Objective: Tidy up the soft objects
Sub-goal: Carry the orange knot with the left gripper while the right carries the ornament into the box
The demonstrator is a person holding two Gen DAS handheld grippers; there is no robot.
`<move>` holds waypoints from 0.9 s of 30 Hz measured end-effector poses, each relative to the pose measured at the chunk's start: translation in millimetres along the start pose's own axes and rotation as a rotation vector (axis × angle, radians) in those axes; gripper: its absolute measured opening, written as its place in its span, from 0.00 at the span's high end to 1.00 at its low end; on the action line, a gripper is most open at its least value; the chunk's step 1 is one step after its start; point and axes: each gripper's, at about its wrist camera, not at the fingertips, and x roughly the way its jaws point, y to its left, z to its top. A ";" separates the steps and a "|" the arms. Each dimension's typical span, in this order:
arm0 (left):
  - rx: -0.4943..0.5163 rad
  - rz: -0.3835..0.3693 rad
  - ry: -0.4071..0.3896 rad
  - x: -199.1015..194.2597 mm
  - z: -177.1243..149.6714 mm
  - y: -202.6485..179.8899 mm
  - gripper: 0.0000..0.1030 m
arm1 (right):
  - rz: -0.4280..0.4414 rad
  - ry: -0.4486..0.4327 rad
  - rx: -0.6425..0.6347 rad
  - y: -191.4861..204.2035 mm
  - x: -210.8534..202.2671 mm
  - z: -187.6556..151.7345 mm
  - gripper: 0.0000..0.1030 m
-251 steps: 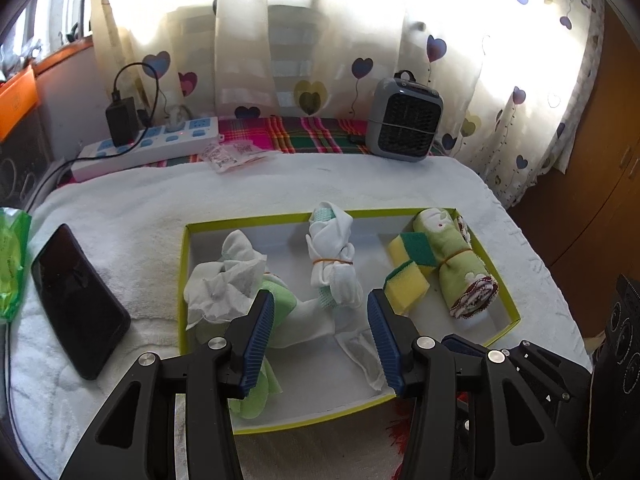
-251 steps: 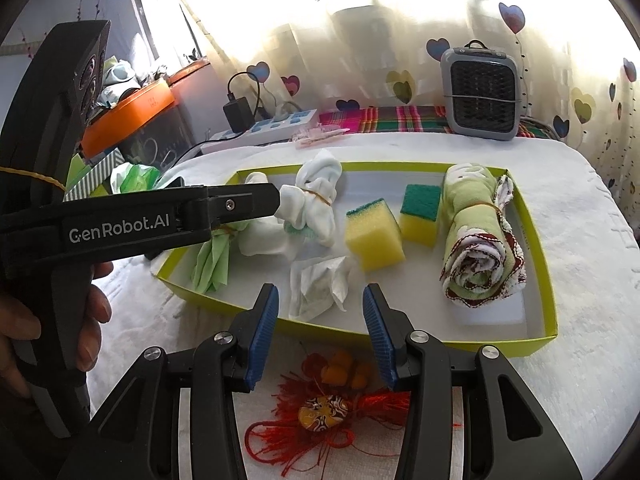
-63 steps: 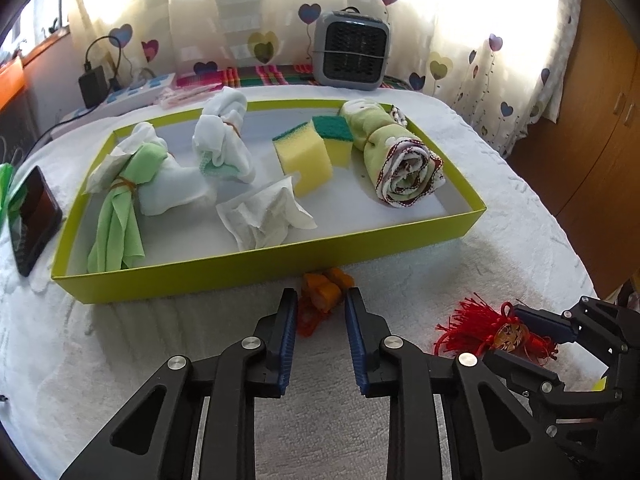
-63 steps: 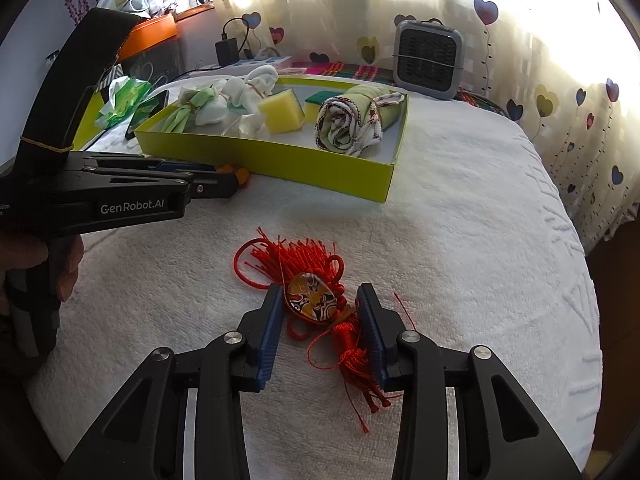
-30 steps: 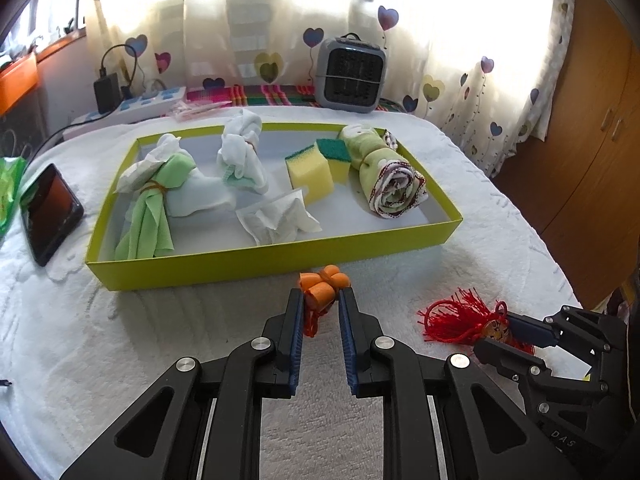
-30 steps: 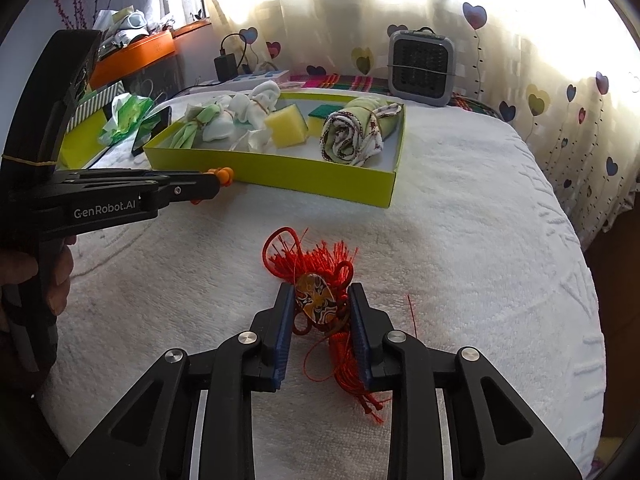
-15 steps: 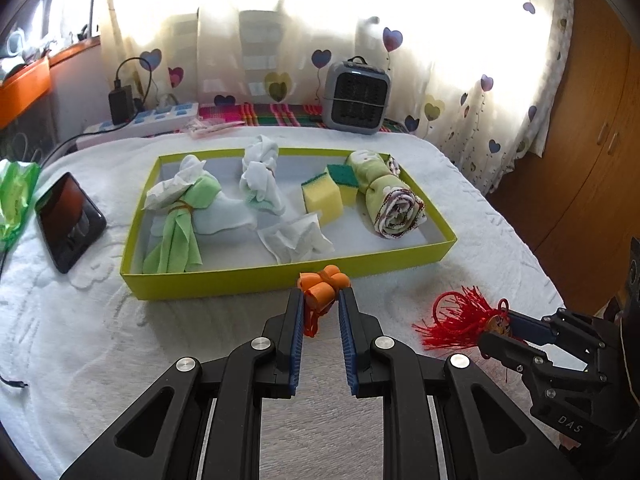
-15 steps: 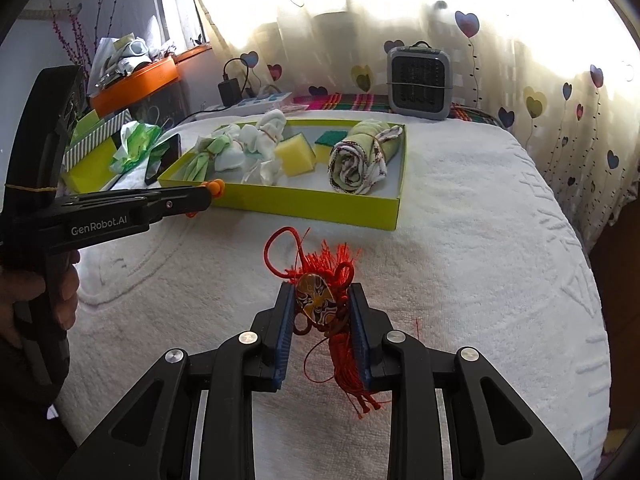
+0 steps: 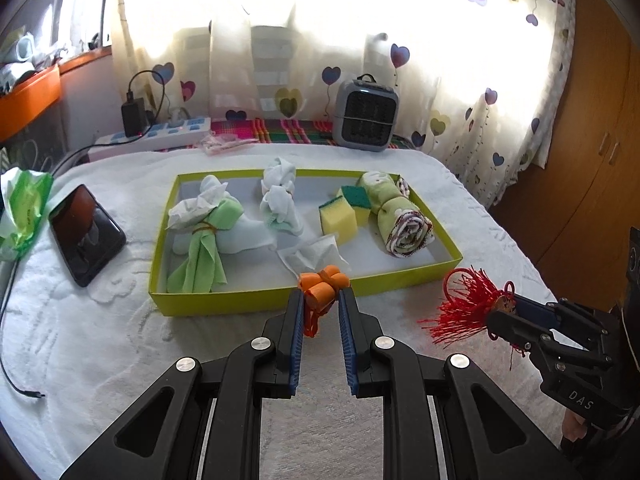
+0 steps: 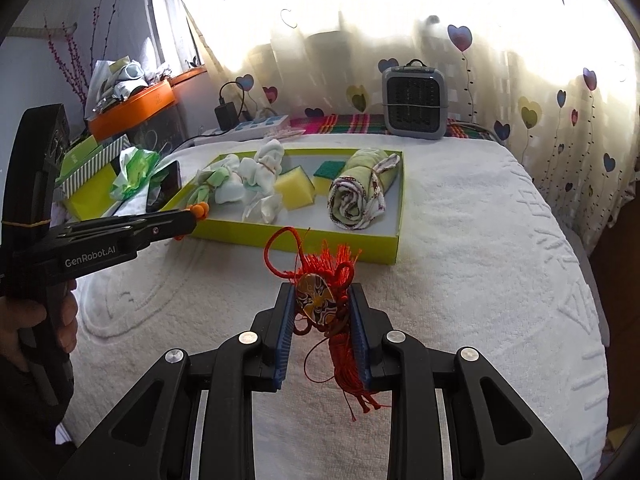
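My left gripper (image 9: 320, 300) is shut on a small orange cloth bundle (image 9: 323, 282) and holds it above the white bedcover, just in front of the yellow-green tray (image 9: 224, 303). My right gripper (image 10: 320, 300) is shut on a red tassel ornament (image 10: 318, 294) with a painted mask face, lifted in front of the tray's near right corner (image 10: 394, 246). The tray holds tied white and green cloths (image 9: 208, 224), a white sock bundle (image 9: 278, 196), a crumpled tissue (image 9: 316, 254), two yellow sponges (image 9: 338, 218) and a rolled towel (image 9: 402, 222).
A black phone (image 9: 84, 234) and a green wrapper (image 9: 22, 210) lie left of the tray. A grey heater (image 9: 366, 118) and a power strip (image 9: 154, 136) stand behind it. The bed edge and a wooden cabinet (image 9: 592, 152) are on the right.
Both grippers have closed on their items, lifted them off the bedcover and drawn back. Half a second ago each was at nearly the same hold, slightly lower.
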 end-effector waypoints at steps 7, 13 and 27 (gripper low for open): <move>-0.006 -0.001 -0.010 1.1 8.3 9.3 0.84 | -0.001 -0.026 0.013 2.1 4.7 14.9 0.73; -0.021 0.008 -0.021 4.2 17.2 20.0 0.84 | -0.002 -0.043 0.033 1.4 12.9 27.8 0.73; -0.058 0.021 -0.033 16.8 39.8 44.6 0.84 | -0.006 -0.074 0.061 0.0 32.8 56.1 0.73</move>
